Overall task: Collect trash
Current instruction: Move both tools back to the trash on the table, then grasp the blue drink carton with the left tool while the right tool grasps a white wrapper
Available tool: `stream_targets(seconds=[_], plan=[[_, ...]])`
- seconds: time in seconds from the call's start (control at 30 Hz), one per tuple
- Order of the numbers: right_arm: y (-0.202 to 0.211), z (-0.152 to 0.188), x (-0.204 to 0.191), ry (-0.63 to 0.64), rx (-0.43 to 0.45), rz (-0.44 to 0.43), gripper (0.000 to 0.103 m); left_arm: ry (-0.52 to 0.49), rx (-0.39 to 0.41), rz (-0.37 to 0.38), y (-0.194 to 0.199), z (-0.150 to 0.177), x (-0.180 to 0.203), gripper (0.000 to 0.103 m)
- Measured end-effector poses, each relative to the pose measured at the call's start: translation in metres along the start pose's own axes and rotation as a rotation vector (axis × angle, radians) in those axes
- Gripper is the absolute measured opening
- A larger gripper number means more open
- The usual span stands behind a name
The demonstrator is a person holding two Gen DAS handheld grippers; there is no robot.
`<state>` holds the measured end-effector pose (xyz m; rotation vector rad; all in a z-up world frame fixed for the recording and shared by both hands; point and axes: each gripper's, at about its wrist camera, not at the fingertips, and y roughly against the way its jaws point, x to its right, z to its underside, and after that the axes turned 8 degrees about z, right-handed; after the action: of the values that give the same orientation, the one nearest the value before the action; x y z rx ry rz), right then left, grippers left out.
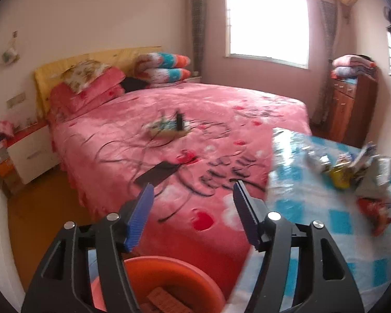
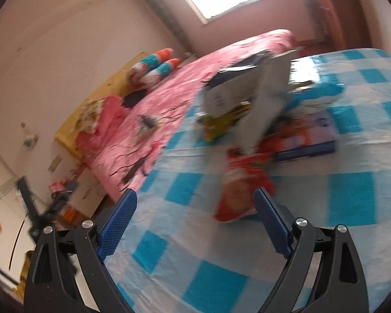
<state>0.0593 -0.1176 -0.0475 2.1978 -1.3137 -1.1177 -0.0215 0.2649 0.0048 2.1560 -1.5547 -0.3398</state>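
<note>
Left tongs gape wide, gripping nothing; right tongs likewise spread, tilted downward.

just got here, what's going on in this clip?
A person with a handheld gripper in each hand is clearing trash off a table with a blue-checked cloth beside a pink bed. Both grippers are open and empty. The right gripper points at a red snack bag, the nearest of a pile of wrappers and packets; the bag sits by its right finger, not gripped. The left gripper hangs over an orange bin at the table's edge. Frames are motion-blurred.
</note>
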Motion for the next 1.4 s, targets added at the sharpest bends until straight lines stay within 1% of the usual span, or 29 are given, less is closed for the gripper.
stream_targets(seconds=[0.1,0.17,0.27,0.33,0.43,0.47,0.53,0.57,0.6,0.63,0.67,0.73,0.8,0.83,0.87,0.9,0.93,0.97,1.0,1.03,1.07,1.1,1.13,1.2,1.33,1.4], plan=[[0.005,-0.01,0.019,-0.057,-0.003,0.036,0.09,-0.012,-0.022,0.118,-0.002,-0.016,0.031,0.069],[0.009,-0.017,0.029,-0.078,0.0,0.06,0.09,-0.025,-0.059,0.219,-0.01,-0.023,0.058,0.069],[0.017,-0.029,0.042,-0.097,0.01,0.078,0.09,-0.075,-0.107,0.324,-0.028,-0.028,0.102,0.069],[0.021,-0.038,0.05,-0.134,0.019,0.06,0.09,-0.131,-0.146,0.407,-0.043,-0.033,0.134,0.069],[0.019,-0.052,0.062,-0.19,0.027,0.002,0.09,-0.235,-0.175,0.497,-0.064,-0.047,0.179,0.069],[0.018,-0.056,0.064,-0.197,0.027,-0.012,0.09,-0.263,-0.181,0.514,-0.072,-0.051,0.191,0.069],[0.013,-0.068,0.062,-0.187,0.039,-0.022,0.09,-0.313,-0.196,0.555,-0.089,-0.061,0.214,0.069],[0.011,-0.075,0.061,-0.18,0.049,-0.02,0.089,-0.339,-0.221,0.601,-0.098,-0.065,0.226,0.069],[0.009,-0.081,0.061,-0.17,0.065,-0.022,0.086,-0.361,-0.243,0.633,-0.105,-0.068,0.237,0.069],[0.007,-0.086,0.061,-0.165,0.072,-0.02,0.084,-0.392,-0.258,0.654,-0.113,-0.069,0.25,0.069],[0.005,-0.09,0.061,-0.161,0.076,-0.018,0.082,-0.421,-0.265,0.663,-0.12,-0.069,0.259,0.069],[-0.002,-0.102,0.065,-0.158,0.078,-0.015,0.081,-0.48,-0.304,0.69,-0.134,-0.067,0.277,0.069],[-0.012,-0.112,0.071,-0.163,0.071,-0.02,0.074,-0.513,-0.322,0.684,-0.148,-0.065,0.291,0.068],[-0.017,-0.116,0.073,-0.161,0.065,-0.021,0.073,-0.529,-0.334,0.693,-0.152,-0.063,0.297,0.068],[-0.02,-0.118,0.074,-0.157,0.059,-0.022,0.069,-0.55,-0.353,0.704,-0.159,-0.06,0.303,0.068],[-0.027,-0.121,0.074,-0.151,0.047,-0.02,0.066,-0.566,-0.363,0.703,-0.163,-0.057,0.307,0.066],[-0.033,-0.122,0.076,-0.15,0.037,-0.016,0.065,-0.583,-0.372,0.699,-0.168,-0.054,0.314,0.065],[-0.04,-0.124,0.077,-0.152,0.025,-0.02,0.064,-0.593,-0.381,0.698,-0.172,-0.053,0.319,0.06],[-0.044,-0.124,0.078,-0.151,0.016,-0.024,0.064,-0.597,-0.39,0.698,-0.176,-0.052,0.322,0.054],[-0.05,-0.124,0.079,-0.148,0.006,-0.025,0.063,-0.59,-0.398,0.702,-0.18,-0.051,0.323,0.051],[-0.056,-0.124,0.079,-0.142,-0.002,-0.023,0.061,-0.58,-0.403,0.702,-0.182,-0.05,0.323,0.045],[-0.059,-0.123,0.077,-0.139,-0.008,-0.019,0.056,-0.571,-0.407,0.702,-0.184,-0.05,0.323,0.04],[-0.062,-0.123,0.079,-0.139,-0.013,-0.018,0.054,-0.565,-0.41,0.702,-0.186,-0.049,0.324,0.037],[-0.068,-0.123,0.08,-0.144,-0.022,-0.013,0.045,-0.556,-0.403,0.697,-0.188,-0.048,0.323,0.03],[-0.071,-0.12,0.077,-0.131,-0.015,-0.002,0.04,-0.521,-0.385,0.697,-0.186,-0.047,0.319,0.026],[-0.071,-0.118,0.075,-0.126,-0.008,0.009,0.034,-0.503,-0.371,0.699,-0.182,-0.047,0.315,0.026]])
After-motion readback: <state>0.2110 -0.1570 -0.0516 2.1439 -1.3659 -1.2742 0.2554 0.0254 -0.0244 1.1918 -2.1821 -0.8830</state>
